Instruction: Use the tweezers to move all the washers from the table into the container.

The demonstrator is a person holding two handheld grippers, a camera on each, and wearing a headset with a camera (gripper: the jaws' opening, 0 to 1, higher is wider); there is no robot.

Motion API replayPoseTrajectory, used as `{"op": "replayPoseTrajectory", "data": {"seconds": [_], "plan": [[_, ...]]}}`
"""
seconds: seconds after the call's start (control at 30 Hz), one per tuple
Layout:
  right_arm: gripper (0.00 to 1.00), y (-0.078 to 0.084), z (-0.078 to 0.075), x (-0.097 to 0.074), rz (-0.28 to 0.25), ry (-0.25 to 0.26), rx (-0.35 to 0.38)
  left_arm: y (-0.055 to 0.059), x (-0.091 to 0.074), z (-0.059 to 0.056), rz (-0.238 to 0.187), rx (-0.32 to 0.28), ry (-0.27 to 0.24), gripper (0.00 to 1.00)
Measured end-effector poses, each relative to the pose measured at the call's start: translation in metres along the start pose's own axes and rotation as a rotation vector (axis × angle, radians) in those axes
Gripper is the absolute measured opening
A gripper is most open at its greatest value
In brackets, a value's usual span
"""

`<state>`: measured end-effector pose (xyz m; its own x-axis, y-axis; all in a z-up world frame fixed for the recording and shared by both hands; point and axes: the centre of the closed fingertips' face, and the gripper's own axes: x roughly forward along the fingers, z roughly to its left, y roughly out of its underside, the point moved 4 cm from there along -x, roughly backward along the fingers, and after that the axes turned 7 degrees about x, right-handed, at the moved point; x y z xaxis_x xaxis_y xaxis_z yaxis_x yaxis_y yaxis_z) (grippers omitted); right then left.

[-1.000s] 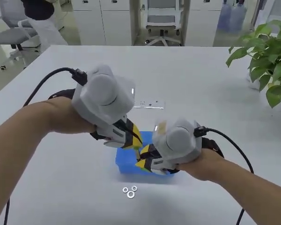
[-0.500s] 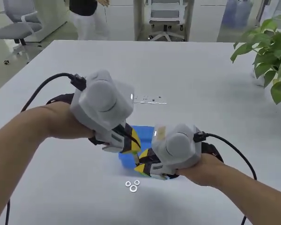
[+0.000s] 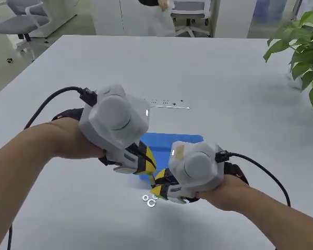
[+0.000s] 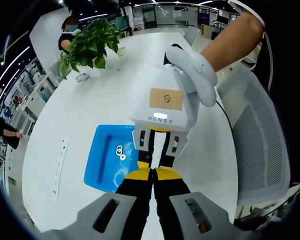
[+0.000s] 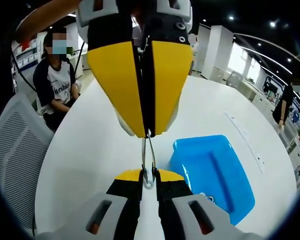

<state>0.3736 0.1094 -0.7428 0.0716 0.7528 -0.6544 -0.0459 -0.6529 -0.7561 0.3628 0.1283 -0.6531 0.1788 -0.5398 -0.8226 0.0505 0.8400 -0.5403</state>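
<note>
Tweezers (image 5: 149, 150) are running straight up the middle of the right gripper view, thin and silver. The right gripper (image 5: 149, 176) is pinching their lower end between its yellow pads at the bottom of that view. The left gripper (image 5: 149, 132) is coming down from the top, its two yellow pads pressing together on the upper end. So both tongs are squeezing the tweezers, tip to tip.

In the head view the left gripper (image 3: 145, 160) is sitting in the middle of the picture, and the right gripper (image 3: 156, 190) is sitting just below and to the right of it. Each one is being held by a bare hand, with a black cable trailing away.

The blue container (image 3: 172, 141) is lying on the white table (image 3: 224, 78), right behind the grippers. A few washers (image 3: 149, 200) are lying on the table at the lower middle, just beside the right gripper's tip and close to the container.

In the left gripper view, other washers (image 4: 121, 151) are showing against the blue of the container (image 4: 102, 165), left of the middle. A green plant (image 4: 87, 47) is standing at the upper left there.
</note>
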Motion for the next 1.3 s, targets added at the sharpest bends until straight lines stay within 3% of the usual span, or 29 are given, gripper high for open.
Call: {"op": "replayPoseTrajectory", "data": {"seconds": [0.8, 1.3], "plan": [[0.12, 0.013, 0.019, 0.019, 0.006, -0.053, 0.04, 0.017, 0.013, -0.016, 0.023, -0.033, 0.043, 0.05], [0.13, 0.02, 0.019, 0.024, 0.015, -0.05, 0.051, 0.016, 0.018, -0.016, 0.001, -0.048, 0.051, 0.05]]}}
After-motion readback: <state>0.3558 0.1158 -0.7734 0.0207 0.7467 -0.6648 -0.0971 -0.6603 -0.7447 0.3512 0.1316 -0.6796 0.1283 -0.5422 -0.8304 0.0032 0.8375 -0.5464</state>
